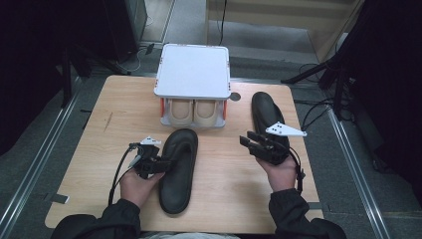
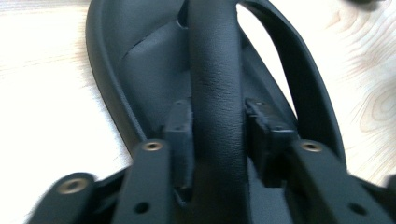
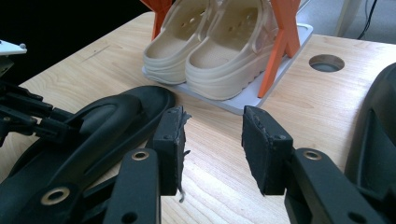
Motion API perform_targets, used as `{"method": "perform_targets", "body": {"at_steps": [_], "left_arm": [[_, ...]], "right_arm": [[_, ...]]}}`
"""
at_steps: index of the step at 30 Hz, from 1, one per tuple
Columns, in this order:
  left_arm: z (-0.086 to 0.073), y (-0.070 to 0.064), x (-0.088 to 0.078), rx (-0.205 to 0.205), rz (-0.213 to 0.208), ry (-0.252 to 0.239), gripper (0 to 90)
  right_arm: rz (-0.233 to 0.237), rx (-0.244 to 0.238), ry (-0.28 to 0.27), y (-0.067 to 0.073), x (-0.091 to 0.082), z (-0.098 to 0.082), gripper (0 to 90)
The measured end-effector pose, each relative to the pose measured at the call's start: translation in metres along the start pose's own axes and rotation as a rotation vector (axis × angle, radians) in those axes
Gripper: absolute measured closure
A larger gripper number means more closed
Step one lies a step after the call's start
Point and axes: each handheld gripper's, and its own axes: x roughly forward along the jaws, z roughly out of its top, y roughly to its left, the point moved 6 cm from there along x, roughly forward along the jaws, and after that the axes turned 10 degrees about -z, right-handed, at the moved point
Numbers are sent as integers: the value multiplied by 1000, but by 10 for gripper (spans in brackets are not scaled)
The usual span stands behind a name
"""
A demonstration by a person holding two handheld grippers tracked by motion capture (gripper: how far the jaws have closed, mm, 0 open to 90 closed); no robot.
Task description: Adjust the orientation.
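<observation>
The left gripper (image 2: 217,140), low in the left gripper view, has its jaws straddling the strap (image 2: 215,79) of the near black sandal (image 1: 178,169); in this close, blurred view the pads seem just clear of it, not pinching. That sandal lies at centre-bottom of the high view. The right gripper (image 1: 251,142), centre right, has its jaws spread on nothing. Behind it lies the second black sandal (image 1: 266,117). Farther up, cream clogs (image 1: 194,112) sit in a white rack (image 1: 193,69).

Black sleeves (image 1: 119,219), black grippers (image 1: 149,162) — brass screws
</observation>
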Motion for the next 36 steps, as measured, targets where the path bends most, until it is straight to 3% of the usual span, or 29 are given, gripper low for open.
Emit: {"method": "perform_targets", "body": {"at_steps": [5, 9, 12, 16, 24, 29, 33, 36], "left_arm": [[5, -6, -10, 36, 13, -16, 495], [13, -6, -22, 20, -28, -42, 467], [19, -2, -31, 17, -30, -63, 460], [24, 7, -42, 3, -40, -84, 453], [34, 23, -48, 14, -56, -90, 424], [41, 35, -50, 25, -31, -89, 423], [45, 47, -53, 12, -52, -95, 412], [49, 57, -57, 6, -45, -100, 418]], "right_arm": [[-29, -16, 4, -5, -2, 1, 595], [-52, -14, 13, -13, -3, -2, 616], [-71, -2, 29, -22, -2, -6, 651], [-113, -21, 60, -38, -3, -11, 732], [-168, 54, 93, -76, -6, -18, 900], [-182, 110, 105, -89, 9, -26, 900], [-219, 62, 123, -90, 26, -29, 900], [-207, 74, 150, -89, 38, -33, 900]]}}
